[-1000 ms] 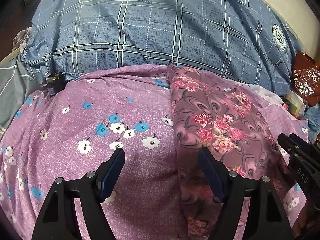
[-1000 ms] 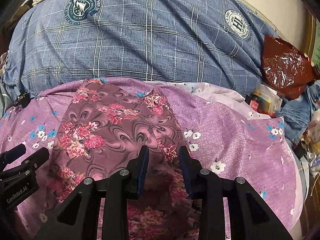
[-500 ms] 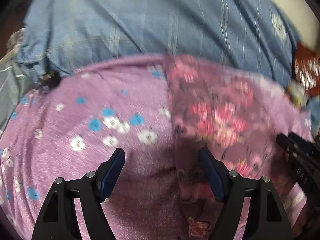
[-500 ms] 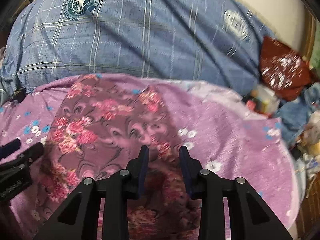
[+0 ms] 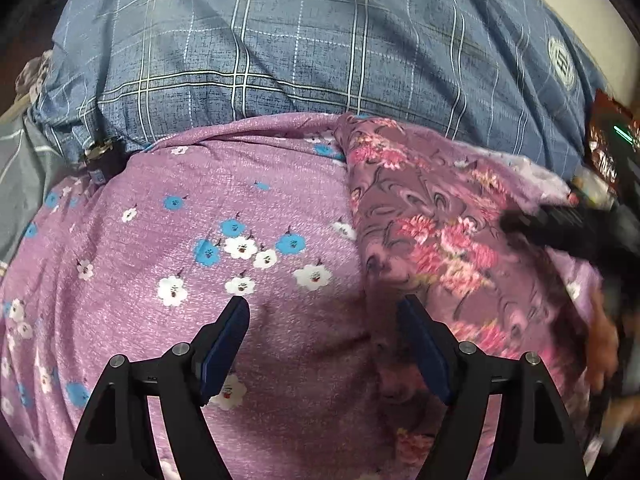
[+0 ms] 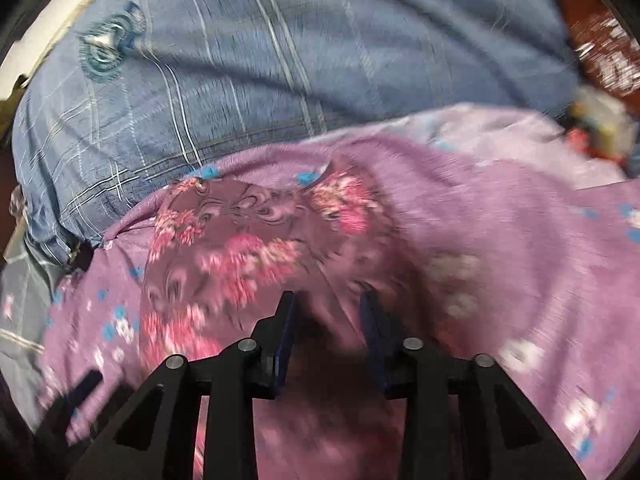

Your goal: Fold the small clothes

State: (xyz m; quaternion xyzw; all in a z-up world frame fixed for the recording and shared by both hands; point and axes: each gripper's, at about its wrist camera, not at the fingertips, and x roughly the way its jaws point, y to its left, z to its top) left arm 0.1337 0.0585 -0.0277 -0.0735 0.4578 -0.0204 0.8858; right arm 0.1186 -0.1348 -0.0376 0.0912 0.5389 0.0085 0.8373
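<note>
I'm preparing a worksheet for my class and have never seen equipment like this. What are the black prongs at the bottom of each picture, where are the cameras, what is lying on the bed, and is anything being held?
No robot: a person carries a hand-held gripper in each hand, each with a camera looking along its two fingers. One picture looks past the left hand-held gripper, open and empty. The other looks past the right hand-held gripper; its jaws are opening above the cloth, gripping nothing. On the purple flowered sheet lies a small rose-patterned garment, with a blue checked pillow behind.
</note>
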